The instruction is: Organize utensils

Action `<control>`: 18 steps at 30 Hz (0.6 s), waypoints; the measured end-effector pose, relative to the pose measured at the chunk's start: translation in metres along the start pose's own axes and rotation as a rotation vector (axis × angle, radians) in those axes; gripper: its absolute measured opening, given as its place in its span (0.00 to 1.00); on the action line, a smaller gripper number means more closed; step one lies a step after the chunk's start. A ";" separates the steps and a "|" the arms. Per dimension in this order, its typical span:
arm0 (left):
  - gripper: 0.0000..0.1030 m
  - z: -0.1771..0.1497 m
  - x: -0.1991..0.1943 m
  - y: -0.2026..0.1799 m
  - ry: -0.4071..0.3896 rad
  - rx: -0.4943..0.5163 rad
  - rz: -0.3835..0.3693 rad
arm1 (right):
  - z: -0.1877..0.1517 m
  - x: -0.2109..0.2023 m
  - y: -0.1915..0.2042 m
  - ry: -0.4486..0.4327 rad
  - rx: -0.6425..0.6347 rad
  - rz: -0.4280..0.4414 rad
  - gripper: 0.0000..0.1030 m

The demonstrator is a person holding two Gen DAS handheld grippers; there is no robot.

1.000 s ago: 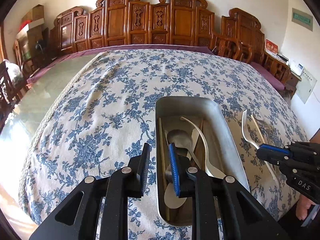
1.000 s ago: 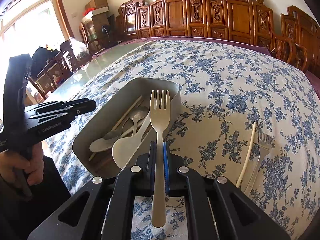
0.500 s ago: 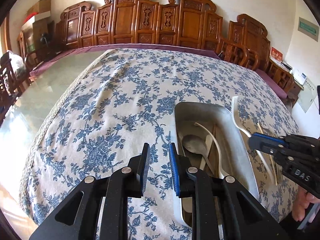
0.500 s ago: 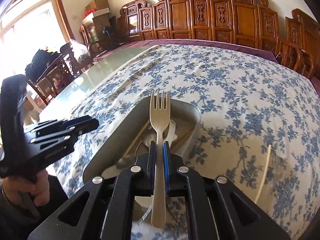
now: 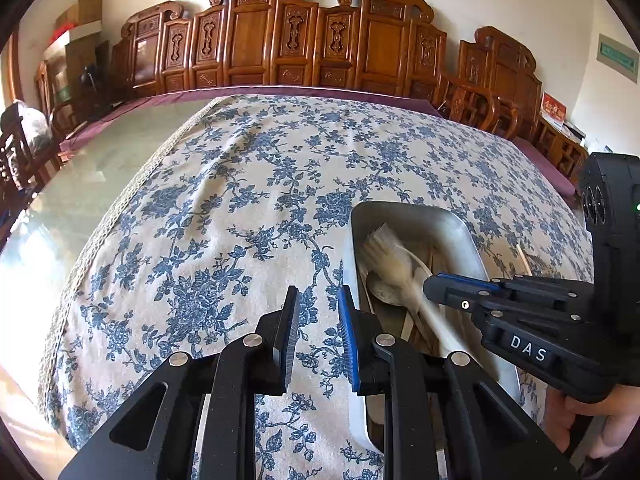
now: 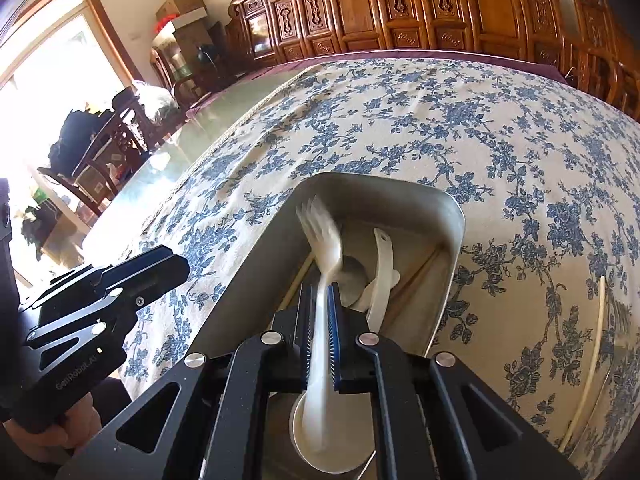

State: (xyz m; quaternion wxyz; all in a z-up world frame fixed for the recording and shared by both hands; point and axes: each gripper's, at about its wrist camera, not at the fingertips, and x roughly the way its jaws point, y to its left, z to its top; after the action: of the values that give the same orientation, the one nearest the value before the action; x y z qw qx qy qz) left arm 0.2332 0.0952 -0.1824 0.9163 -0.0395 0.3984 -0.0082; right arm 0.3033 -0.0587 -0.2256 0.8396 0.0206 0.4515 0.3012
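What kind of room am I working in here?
Likely a home dining or sitting room: carved wooden chairs line the wall, a floral tablecloth covers a big table, and a metal tray holds utensils.

"DAS" on right hand-held gripper

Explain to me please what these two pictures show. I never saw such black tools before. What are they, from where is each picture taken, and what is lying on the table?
There is no robot here. A person holds a black two-finger gripper in each hand, and each gripper carries a wide-angle camera looking along its fingers.

The left camera's view shows the left gripper, its fingers slightly apart with nothing between them, over the flowered tablecloth. The right gripper enters from the side.

In the right camera's view, the right gripper is shut on a pale plastic fork, blurred, above a metal tray. The tray already holds spoons and chopsticks. One more chopstick lies on the cloth beside it.
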 end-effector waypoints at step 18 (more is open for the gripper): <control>0.36 -0.004 -0.008 -0.054 -0.029 0.085 -0.092 | -0.041 -0.102 -0.096 -0.068 -0.024 -0.279 0.10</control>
State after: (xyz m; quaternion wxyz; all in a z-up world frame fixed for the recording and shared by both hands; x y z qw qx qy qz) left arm 0.2259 0.0417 -0.1753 0.9216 -0.0188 0.3820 -0.0667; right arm 0.2762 -0.2003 -0.2031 0.8884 -0.0422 0.4175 0.1861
